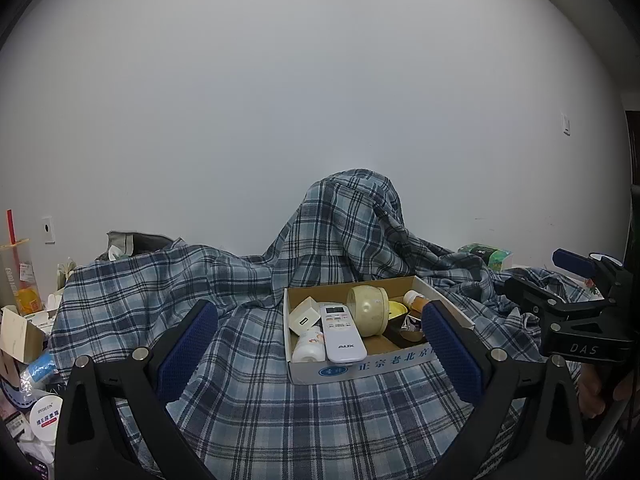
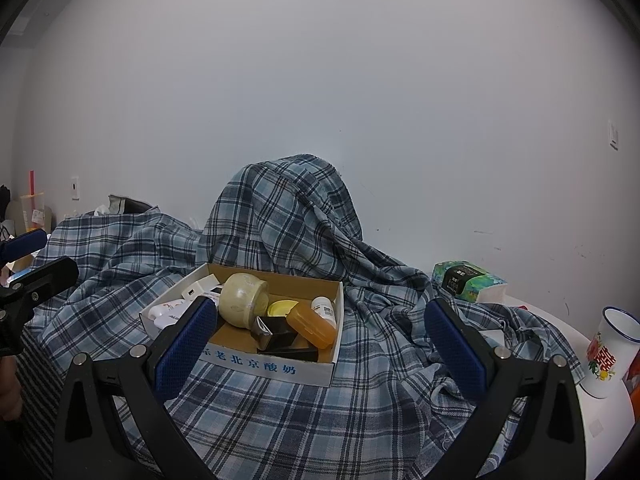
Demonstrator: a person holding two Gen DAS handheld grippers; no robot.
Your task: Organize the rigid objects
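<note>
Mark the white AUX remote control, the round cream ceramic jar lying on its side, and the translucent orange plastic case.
white AUX remote control (image 1: 343,332), left wrist view, middle of its face.
round cream ceramic jar (image 1: 370,310), left wrist view, its side.
translucent orange plastic case (image 2: 314,325), right wrist view, its top.

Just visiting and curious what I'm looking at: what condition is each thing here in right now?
Left gripper: jaws open, holding nothing.
Right gripper: jaws open, holding nothing.
Cardboard box: open-topped, holding several items.
Remote control: lying flat in the box, face up.
Cream jar: tipped on its side in the box.
Orange case: closed, lying in the box.
Enamel mug: upright.
</note>
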